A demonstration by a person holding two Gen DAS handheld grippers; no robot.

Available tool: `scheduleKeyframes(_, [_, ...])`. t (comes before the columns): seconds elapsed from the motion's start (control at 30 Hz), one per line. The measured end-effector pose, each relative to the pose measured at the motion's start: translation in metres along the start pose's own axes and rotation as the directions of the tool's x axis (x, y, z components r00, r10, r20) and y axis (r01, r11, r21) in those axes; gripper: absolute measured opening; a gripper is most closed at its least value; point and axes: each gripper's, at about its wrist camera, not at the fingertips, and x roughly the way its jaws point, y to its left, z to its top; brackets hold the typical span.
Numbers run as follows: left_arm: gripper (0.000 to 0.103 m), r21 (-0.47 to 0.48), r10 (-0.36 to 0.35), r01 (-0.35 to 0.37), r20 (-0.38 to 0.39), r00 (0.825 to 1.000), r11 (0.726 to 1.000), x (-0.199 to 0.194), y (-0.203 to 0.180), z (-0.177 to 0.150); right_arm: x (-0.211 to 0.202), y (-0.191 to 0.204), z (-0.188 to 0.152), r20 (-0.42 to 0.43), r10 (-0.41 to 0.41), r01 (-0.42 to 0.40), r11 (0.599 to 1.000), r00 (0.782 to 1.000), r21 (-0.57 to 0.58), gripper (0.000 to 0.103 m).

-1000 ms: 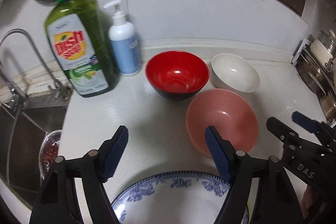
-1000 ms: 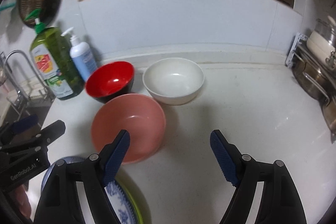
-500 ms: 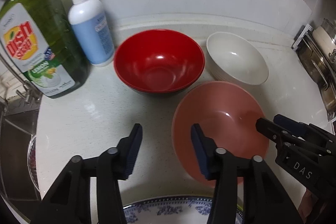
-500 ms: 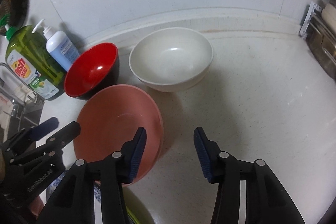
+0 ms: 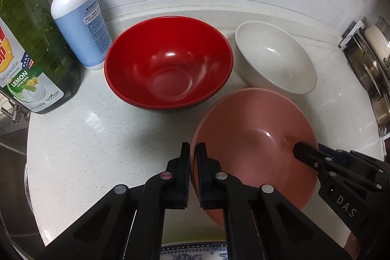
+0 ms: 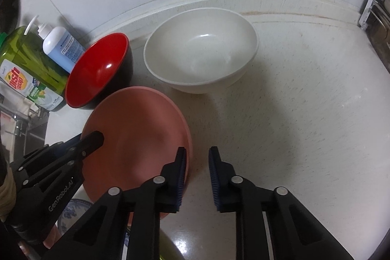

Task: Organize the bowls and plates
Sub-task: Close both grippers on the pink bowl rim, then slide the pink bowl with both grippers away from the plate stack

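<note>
Both grippers have advanced and narrowed. On the worktop (image 6: 304, 101) the pink bowl (image 5: 253, 145) sits beside red and white bowls; left gripper (image 5: 193, 172) jaws clamped on its near rim, right gripper (image 6: 197, 178) jaws apart, straddling the opposite rim, probably for lifting.

We are seeing the nearest bowl (image 5: 253, 150) sitting just ahead-right of the left gripper (image 5: 193, 162), with its rim running between the two fingers. The back-left bowl (image 5: 168, 65) is sitting ahead on the counter (image 5: 97, 150), just beside the nearest bowl. The pump bottle (image 5: 78, 23) is standing left of it, and the dish soap bottle (image 5: 31, 52) is standing further left and nearer. The back-right bowl (image 5: 275, 60) is sitting ahead-right, behind the nearest bowl. A plate (image 5: 195, 252) is lying beneath the gripper. The right gripper (image 6: 196, 162) is straddling the opposite rim, with the back-right bowl straight ahead of it.
</note>
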Motion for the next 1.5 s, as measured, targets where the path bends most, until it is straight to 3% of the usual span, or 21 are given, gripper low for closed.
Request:
scheduleKeyframes(0.13, [0.006,-0.017,-0.015,0.015,-0.003,1.000,1.000,-0.002,-0.002,0.001,0.000,0.003,0.001,0.003,-0.011,0.011,1.000,1.000,-0.010,0.008])
scheduleKeyframes(0.6, [0.006,-0.017,-0.017,0.018,0.022,1.000,1.000,-0.041,-0.026,-0.015,-0.036,-0.015,-0.008,0.056,-0.005,0.004,1.000,0.998,0.012,0.008])
scheduleKeyframes(0.97, [0.006,0.051,-0.066,0.065,0.015,0.998,0.997,-0.058,-0.096,-0.047,-0.079,-0.066,-0.041,0.099,-0.051,0.045,0.997,0.994,0.059,0.008])
scheduleKeyframes(1.5, [0.007,0.151,-0.101,0.109,-0.065,0.993,0.982,-0.040,-0.190,-0.075,-0.101,-0.158,-0.094,0.070,-0.121,0.107,0.978,0.990,0.178,0.008])
